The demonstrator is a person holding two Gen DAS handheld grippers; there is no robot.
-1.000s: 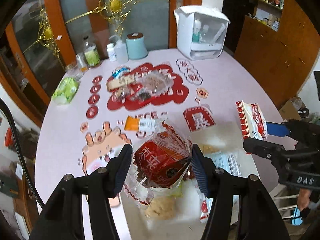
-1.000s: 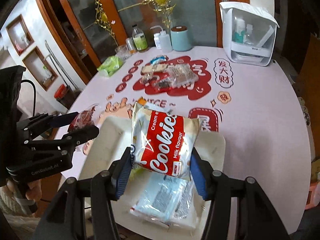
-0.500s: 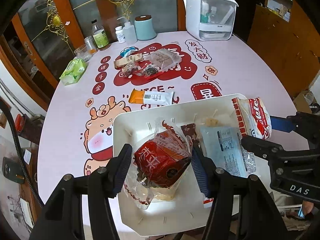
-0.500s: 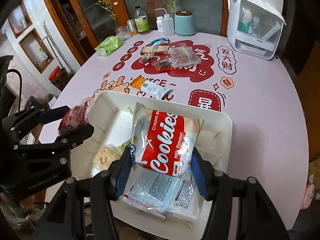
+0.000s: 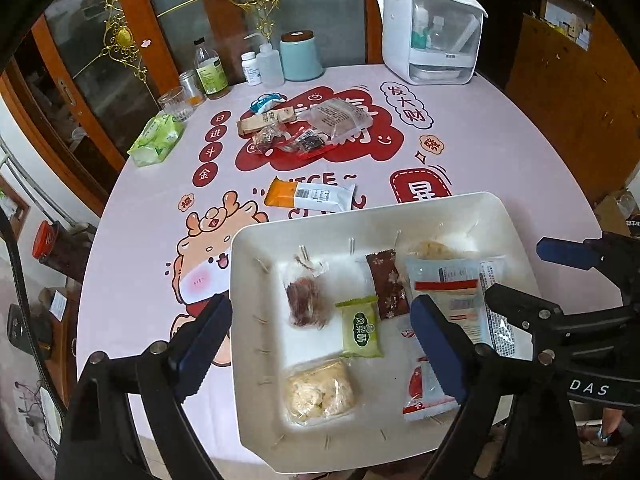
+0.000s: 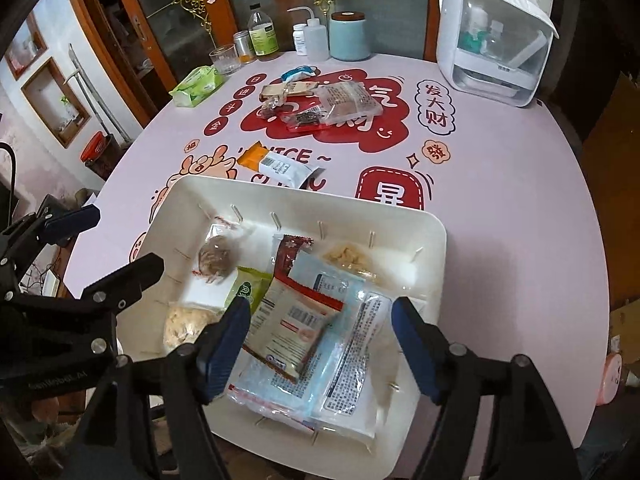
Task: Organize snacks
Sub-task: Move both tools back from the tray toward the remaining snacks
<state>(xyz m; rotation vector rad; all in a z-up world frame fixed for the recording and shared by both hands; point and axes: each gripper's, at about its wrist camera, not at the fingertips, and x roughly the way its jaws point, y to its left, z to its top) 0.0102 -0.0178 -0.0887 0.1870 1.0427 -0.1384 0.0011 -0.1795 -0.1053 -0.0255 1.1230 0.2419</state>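
Note:
A white tray [image 5: 256, 264] sits at the table's near edge and holds several snack packets. Among them are a clear red-filled bag [image 5: 306, 298], a green packet [image 5: 360, 330] and the cookie pack [image 6: 296, 316], face down on a blue packet [image 6: 352, 344]. My left gripper [image 5: 320, 348] is open and empty above the tray's left part. My right gripper [image 6: 320, 340] is open and empty above the cookie pack. An orange-white bar [image 5: 310, 196] lies on the table just beyond the tray. A pile of several snacks [image 5: 304, 130] lies farther back.
At the table's far edge stand a white lidded box [image 5: 432, 36], a teal canister [image 5: 300, 56], bottles [image 5: 210, 70] and a glass [image 5: 174, 104]. A green tissue pack [image 5: 156, 138] lies at the left. Wooden cabinets stand behind and to the right.
Both grippers opened and let go. The red-filled bag dropped into the tray's left part. The cookie pack dropped face down onto the blue packet. Both grippers have drawn back.

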